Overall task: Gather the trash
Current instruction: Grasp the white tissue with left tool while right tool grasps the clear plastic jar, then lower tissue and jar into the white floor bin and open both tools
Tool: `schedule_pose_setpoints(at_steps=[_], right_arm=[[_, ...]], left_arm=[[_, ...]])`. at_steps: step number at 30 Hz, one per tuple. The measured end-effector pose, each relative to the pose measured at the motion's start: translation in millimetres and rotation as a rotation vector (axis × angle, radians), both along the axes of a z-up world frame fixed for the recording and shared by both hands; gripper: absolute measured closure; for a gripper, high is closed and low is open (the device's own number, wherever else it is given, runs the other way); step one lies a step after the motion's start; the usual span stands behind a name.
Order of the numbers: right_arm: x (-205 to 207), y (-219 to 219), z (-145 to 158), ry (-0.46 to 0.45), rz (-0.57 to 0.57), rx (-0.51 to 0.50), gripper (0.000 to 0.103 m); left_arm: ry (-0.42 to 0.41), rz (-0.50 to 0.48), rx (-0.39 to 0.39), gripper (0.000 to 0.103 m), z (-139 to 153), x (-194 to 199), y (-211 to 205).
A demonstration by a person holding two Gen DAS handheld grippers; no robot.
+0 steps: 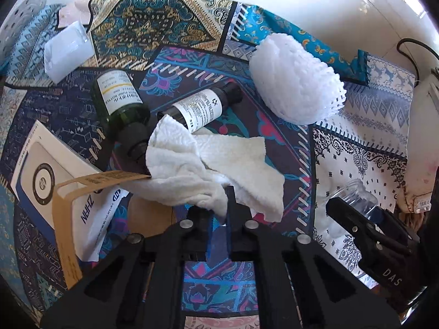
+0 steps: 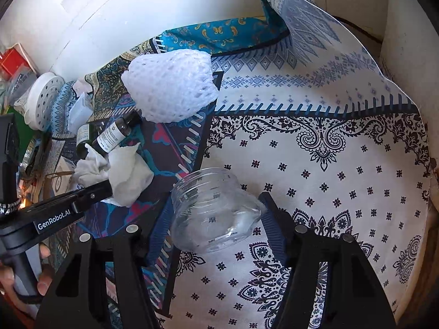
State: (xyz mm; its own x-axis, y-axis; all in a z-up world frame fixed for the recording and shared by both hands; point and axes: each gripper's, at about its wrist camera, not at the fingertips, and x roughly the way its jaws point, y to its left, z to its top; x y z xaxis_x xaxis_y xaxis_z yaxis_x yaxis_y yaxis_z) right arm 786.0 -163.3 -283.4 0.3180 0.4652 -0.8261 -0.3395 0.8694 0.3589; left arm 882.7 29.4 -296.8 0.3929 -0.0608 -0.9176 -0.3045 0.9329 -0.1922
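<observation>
Crumpled paper towel (image 1: 216, 164) pinched by closed left tool (image 1: 219, 213), clear plastic jar (image 2: 214, 208) lying between parted right tool (image 2: 216, 213) fingers, contact unclear, patterned cloth (image 2: 343, 164) spread beneath.

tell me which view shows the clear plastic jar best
The right wrist view: the clear plastic jar lies on its side, whole and close, between the right gripper's fingers. The left wrist view catches only its open mouth at the right edge, mostly hidden behind that gripper.
</observation>
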Motion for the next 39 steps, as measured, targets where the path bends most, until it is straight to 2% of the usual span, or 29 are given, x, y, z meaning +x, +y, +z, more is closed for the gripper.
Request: schedule_pose_setpoints(at_steps=[6,18,24,29,33,39], right_arm=[[-10,-5,12,-0.023,0.006,0.017,0.044],[-63,-4,76,-0.142,-0.015,0.042,0.044],[-114,2,104,-0.199,-0.040,0.037,0.044],[-171,18,117,-0.239,-0.071,0.023,0.044],[-228,31,118,-0.255,-0.111,0.008,0.044],[-310,55,104,-0.243,-0.163,0.002,0.044]], left_arm=[[-0.065,-0.032,0.047,0.100,29,-11,-8],[-0.254,-0.100,0.100,0.101,114,-68,-20],[-0.330,-0.122,0.090,0.101,150,-125,-14],[-0.369,-0.154,0.082,0.101,166,-190,-2],[-0.378,-0.203,0.082,0.101,167,-253,12],[-0.350,-0.263,0.096,0.101,152,-340,36]])
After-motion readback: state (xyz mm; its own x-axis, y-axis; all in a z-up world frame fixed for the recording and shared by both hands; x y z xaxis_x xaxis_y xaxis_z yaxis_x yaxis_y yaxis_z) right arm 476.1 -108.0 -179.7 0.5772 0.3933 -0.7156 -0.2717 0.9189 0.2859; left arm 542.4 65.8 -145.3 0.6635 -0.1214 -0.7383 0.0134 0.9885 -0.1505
